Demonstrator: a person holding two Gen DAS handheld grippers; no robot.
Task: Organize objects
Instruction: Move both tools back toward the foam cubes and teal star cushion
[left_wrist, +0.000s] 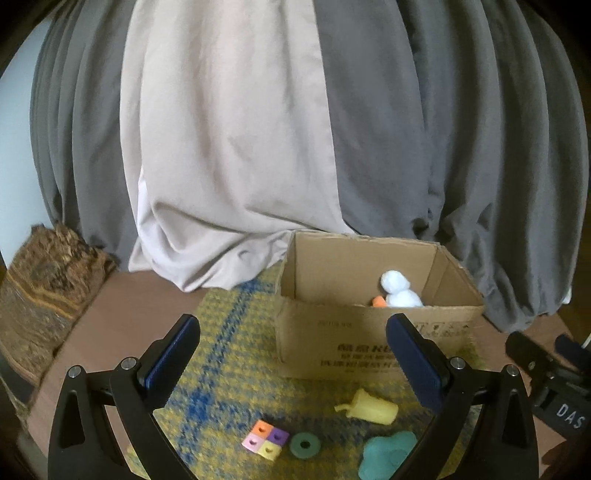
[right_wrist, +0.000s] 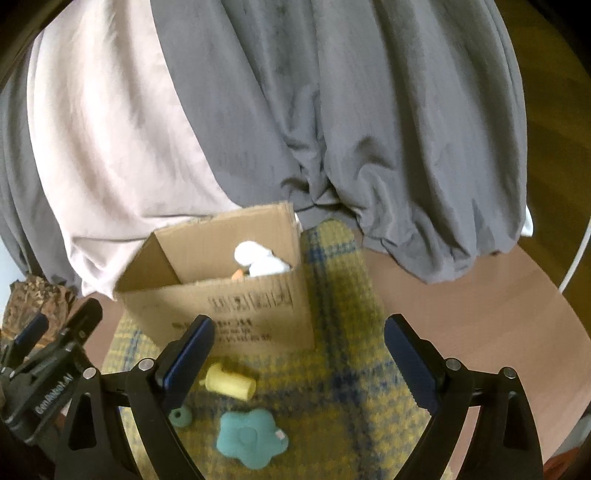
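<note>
1. Your open cardboard box (left_wrist: 373, 332) stands upright on the mat, holding a white plush duck (left_wrist: 399, 291).
2. In front of it lie a tipped yellow cup (left_wrist: 371, 408), teal flower plush (right_wrist: 249, 439), green ring (left_wrist: 304, 445) and four-colour block (left_wrist: 265, 439).

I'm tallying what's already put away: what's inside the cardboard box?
Inside the cardboard box sits a white plush toy with an orange piece beside it. The box's front wall hides the floor and anything lower.

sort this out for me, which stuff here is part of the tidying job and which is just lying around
Job: cardboard box, white plush inside it, yellow cup, teal star, green ring, four-colour block.
Lying about: plaid mat, curtains, brown patterned cloth.
</note>
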